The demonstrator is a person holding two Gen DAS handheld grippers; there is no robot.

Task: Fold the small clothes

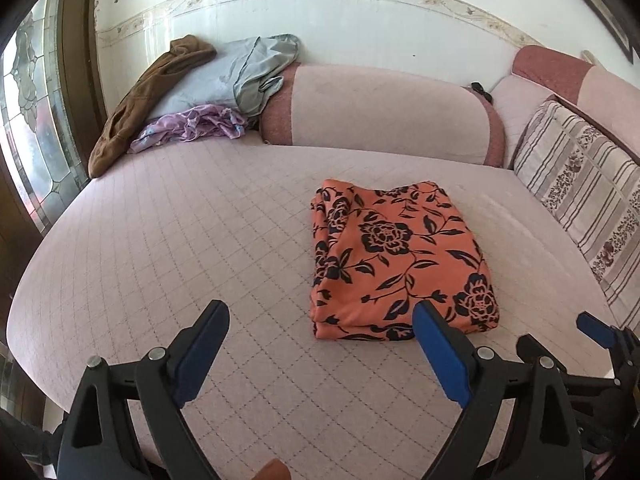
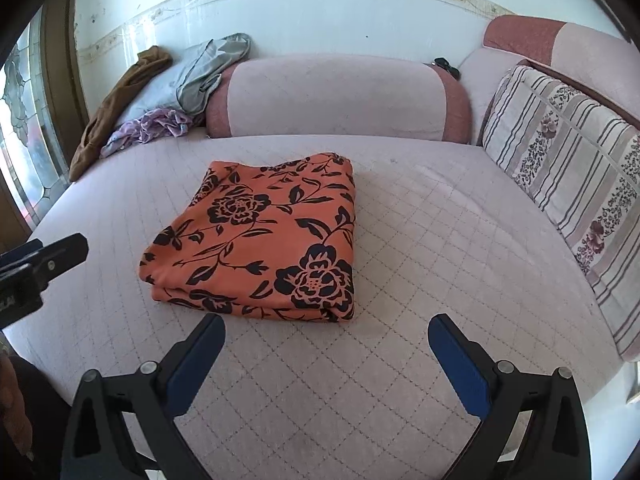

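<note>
Firstly, left wrist view: the left gripper (image 1: 320, 316) hangs above the quilted pink cushion (image 1: 160, 240) with its blue-padded jaws spread wide and nothing between them. The folded orange floral garment (image 1: 400, 256) lies flat on the cushion, ahead of the gripper and slightly to its right; its near edge sits just beyond the right-hand fingertip, apart from it. Part of the right gripper (image 1: 596, 328) shows at the lower right edge. At the far left corner a heap of loose clothes rests against the wall: a brown garment (image 1: 136, 108), a grey garment (image 1: 248, 72) and a purple garment (image 1: 192, 128). A pink bolster (image 1: 380, 108) runs along the back, and a striped pillow (image 1: 576, 188) leans at the right.

Right wrist view: the right gripper (image 2: 326, 330) likewise stands with its jaws fully apart and empty. The orange garment (image 2: 260, 236) lies ahead and to the left, its near folded edge just beyond the left-hand fingertip. One finger of the left gripper (image 2: 52, 256) enters from the left edge, well apart from the garment.
</note>
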